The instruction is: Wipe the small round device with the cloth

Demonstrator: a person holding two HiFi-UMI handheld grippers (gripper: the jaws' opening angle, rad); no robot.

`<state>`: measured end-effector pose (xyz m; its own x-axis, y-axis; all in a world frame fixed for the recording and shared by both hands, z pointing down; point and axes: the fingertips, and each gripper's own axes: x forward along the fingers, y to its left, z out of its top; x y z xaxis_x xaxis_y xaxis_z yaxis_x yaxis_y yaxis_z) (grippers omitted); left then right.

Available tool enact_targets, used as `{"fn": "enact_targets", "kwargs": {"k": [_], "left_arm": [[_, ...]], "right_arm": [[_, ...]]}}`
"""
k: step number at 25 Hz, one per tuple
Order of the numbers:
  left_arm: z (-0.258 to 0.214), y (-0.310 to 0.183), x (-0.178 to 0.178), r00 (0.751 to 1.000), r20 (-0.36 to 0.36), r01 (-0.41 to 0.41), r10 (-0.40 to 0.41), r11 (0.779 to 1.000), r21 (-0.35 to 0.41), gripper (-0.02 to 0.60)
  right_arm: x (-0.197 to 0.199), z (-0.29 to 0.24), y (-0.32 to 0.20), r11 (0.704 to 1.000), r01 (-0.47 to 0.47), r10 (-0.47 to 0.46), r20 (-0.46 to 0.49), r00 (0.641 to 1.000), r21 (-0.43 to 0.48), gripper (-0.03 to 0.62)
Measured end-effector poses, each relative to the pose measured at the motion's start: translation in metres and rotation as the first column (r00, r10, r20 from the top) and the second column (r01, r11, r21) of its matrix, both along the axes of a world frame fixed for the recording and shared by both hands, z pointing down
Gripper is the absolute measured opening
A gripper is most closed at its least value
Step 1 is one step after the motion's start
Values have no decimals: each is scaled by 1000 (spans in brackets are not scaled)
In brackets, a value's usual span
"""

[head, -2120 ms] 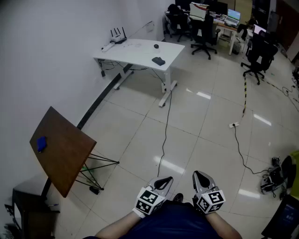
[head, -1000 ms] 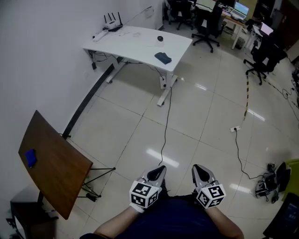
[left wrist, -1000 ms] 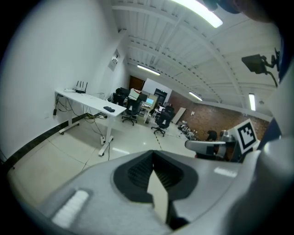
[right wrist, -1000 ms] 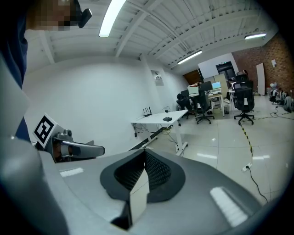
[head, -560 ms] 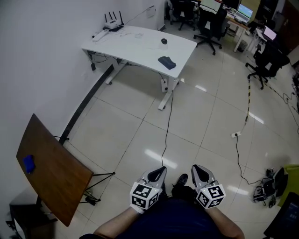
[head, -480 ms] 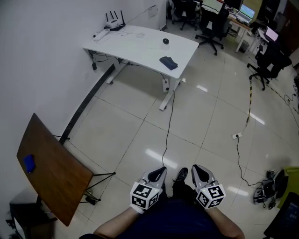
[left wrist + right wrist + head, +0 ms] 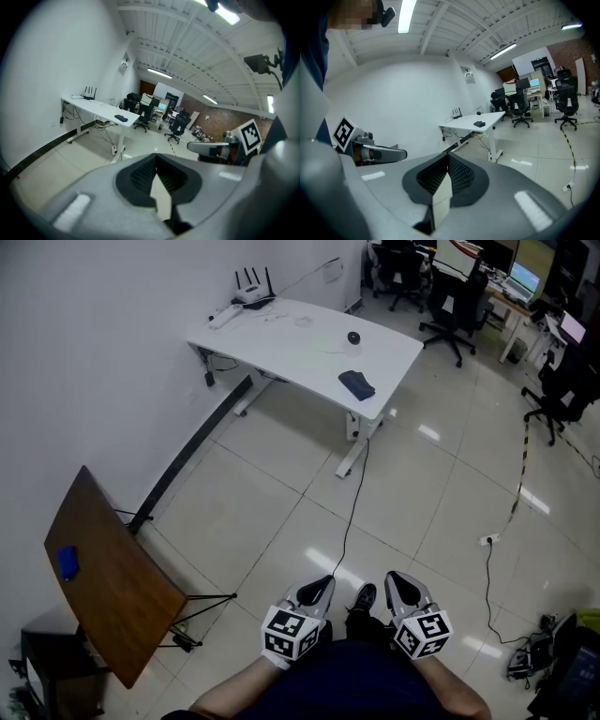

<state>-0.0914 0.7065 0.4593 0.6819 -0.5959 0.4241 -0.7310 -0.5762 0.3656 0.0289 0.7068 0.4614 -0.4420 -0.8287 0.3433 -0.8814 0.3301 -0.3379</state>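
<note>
Head view: the left gripper (image 7: 315, 591) and right gripper (image 7: 401, 589) sit low, side by side, near the person's body. The small round black device (image 7: 353, 337) and crumpled dark cloth (image 7: 357, 384) lie on the far white curved desk (image 7: 281, 338), well apart from both.

Left gripper view: jaws together, empty.

Right gripper view: jaws together, empty.

Judged step: approach. Next: reach the desk, open one gripper, take the cloth

No words, numbers or brands are coming through legibly anywhere. Only black-and-white square marker patterns are showing on the left claw (image 7: 317, 585) and right claw (image 7: 400, 583), and they are spelling out nothing.
</note>
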Motion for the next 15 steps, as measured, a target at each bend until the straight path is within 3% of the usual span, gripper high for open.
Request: {"fn": "enact_targets", "kwargs": {"k": [15], "left_arm": [[-6,-65,84,998,47,44,-44,999,11,3]], "right_arm": [[86,-4,-79,999,24,-25,47,999,25,11]]}}
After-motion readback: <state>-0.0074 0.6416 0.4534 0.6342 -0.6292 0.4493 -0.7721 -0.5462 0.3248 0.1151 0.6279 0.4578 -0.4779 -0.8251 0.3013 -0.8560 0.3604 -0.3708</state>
